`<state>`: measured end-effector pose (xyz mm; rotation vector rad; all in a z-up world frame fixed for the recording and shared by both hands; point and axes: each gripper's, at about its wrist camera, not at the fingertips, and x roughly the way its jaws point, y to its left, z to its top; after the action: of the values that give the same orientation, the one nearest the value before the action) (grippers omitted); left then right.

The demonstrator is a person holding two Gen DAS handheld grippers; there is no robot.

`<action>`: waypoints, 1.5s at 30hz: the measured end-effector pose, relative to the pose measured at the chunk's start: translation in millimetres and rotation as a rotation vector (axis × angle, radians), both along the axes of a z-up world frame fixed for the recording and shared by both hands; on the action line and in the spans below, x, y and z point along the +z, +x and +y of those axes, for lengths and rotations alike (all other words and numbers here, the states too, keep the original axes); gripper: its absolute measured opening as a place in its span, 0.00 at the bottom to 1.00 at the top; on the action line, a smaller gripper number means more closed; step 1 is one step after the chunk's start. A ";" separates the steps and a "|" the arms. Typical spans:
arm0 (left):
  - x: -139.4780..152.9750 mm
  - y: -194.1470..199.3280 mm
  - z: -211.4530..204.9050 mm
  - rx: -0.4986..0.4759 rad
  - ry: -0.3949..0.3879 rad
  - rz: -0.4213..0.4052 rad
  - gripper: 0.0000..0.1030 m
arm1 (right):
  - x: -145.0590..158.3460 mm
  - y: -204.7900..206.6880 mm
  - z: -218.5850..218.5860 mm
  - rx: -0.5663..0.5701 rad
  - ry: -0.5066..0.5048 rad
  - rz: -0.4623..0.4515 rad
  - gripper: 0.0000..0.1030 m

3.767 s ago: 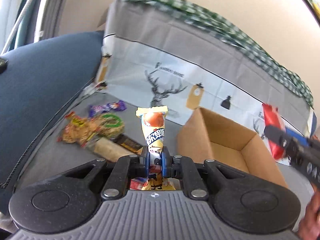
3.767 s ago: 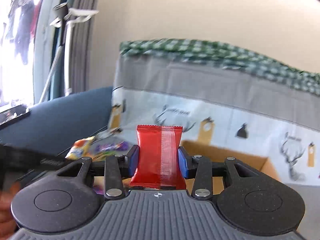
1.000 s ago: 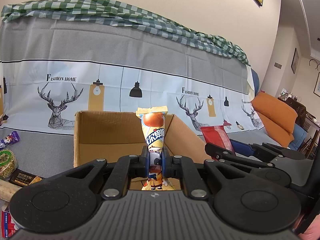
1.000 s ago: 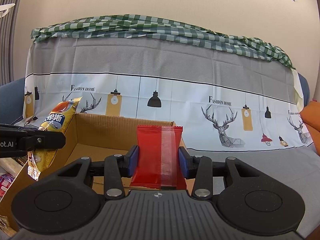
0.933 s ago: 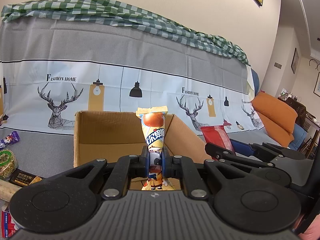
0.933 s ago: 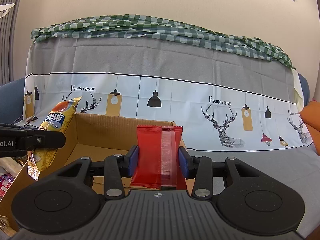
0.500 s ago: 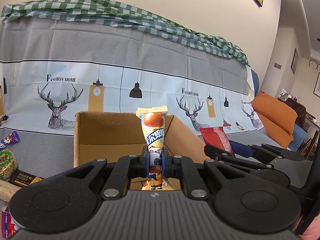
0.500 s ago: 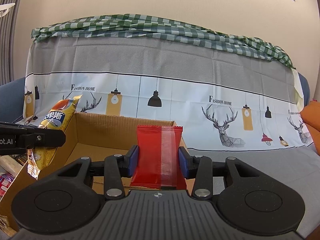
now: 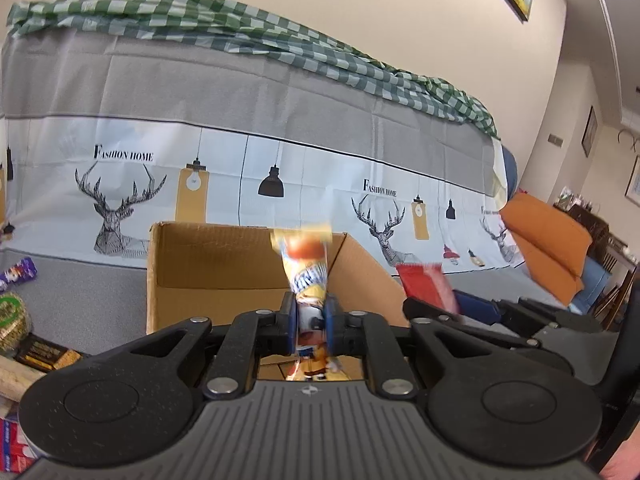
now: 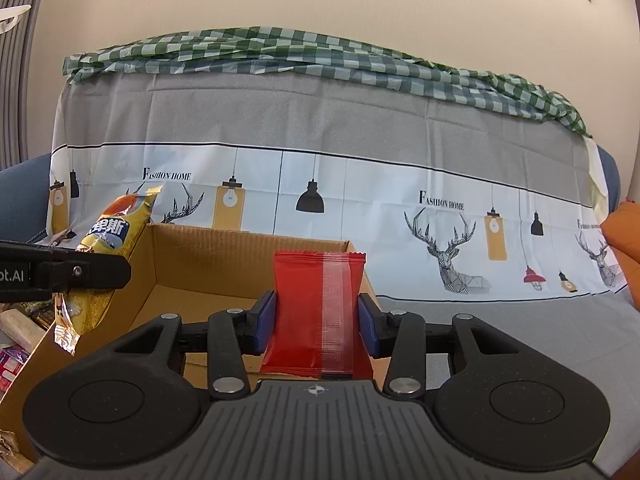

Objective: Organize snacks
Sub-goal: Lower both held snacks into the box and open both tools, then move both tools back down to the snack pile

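An open cardboard box [image 9: 208, 256] [image 10: 224, 256] stands on the covered sofa seat. My left gripper [image 9: 310, 305] hovers over its near edge with its jaws opening. The yellow snack packet [image 9: 306, 264] is blurred between the pads and sliding down, no longer pinched. In the right wrist view this packet [image 10: 116, 228] leans at the box's left wall beside the left gripper [image 10: 80, 272]. My right gripper [image 10: 318, 314] holds a red packet [image 10: 316, 284] upright over the box's right side. Its jaws are starting to open, the pads still touching the packet. The red packet [image 9: 420, 284] looks blurred in the left wrist view.
Loose snacks lie left of the box: a purple packet [image 9: 18, 274], a green-ringed bag [image 9: 10, 316] and a dark bar [image 9: 44, 354]. A deer-print cover [image 9: 280, 184] drapes the sofa back under a green checked cloth [image 9: 240, 28]. Orange cushions [image 9: 548, 240] sit far right.
The left pads have parted a little and the yellow packet has slipped lower, now blurred. The red packet is also blurred in the left wrist view. Neither hand has shifted.
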<state>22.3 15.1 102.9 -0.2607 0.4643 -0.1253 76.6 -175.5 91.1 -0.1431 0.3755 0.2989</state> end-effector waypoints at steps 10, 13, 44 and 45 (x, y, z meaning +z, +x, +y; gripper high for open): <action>1.4 1.1 2.5 0.012 -0.008 0.004 0.38 | -2.6 -0.3 2.0 0.003 0.000 -0.005 0.62; 1.7 -0.7 3.3 0.016 0.001 0.002 0.38 | -1.1 -0.9 4.3 0.007 0.004 -0.005 0.63; -32.0 -47.6 217.5 0.223 0.103 0.275 0.11 | 10.0 -80.7 145.5 0.337 0.104 0.043 0.38; -34.6 -47.1 220.8 0.228 0.097 0.291 0.11 | 8.3 -83.6 152.7 0.360 0.098 0.046 0.38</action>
<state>-24.8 235.9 68.3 -0.2356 0.7236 0.1596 -7.0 -22.8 99.4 -0.1069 0.3790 0.6754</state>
